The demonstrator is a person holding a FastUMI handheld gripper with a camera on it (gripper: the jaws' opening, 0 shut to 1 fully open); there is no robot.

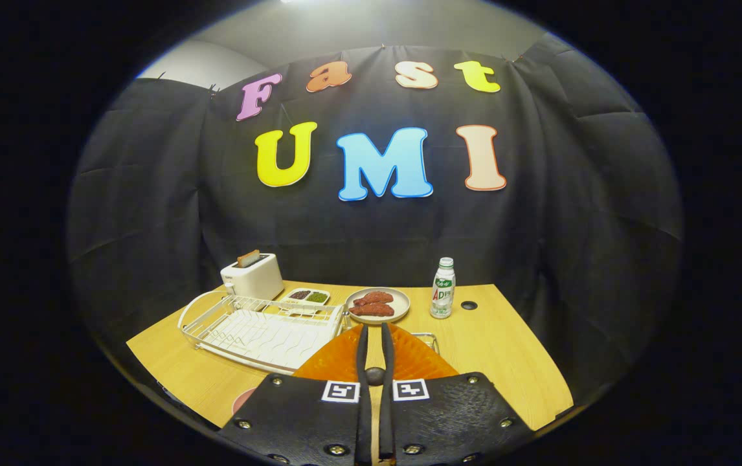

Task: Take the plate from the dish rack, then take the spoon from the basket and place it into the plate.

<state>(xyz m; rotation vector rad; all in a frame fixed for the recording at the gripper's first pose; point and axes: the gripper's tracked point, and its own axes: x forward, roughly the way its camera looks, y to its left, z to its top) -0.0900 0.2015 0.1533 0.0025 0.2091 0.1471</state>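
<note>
My gripper (375, 329) is shut on the rim of an orange ribbed plate (413, 361), both fingers pinching it. The plate hangs tilted above the wooden table (507, 362), just to the right of the white wire dish rack (261, 331), whose slots stand bare. A bit of wire basket rim (429, 336) peeks out from behind the plate's right side; the plate hides whatever lies in it.
A white toaster (252, 276) with a slice of bread stands behind the rack. Beyond the fingers are a small two-part dish (307, 296), a beige plate of red sausages (377, 304) and a white bottle (443, 288). A pink object (241, 400) lies near the front edge.
</note>
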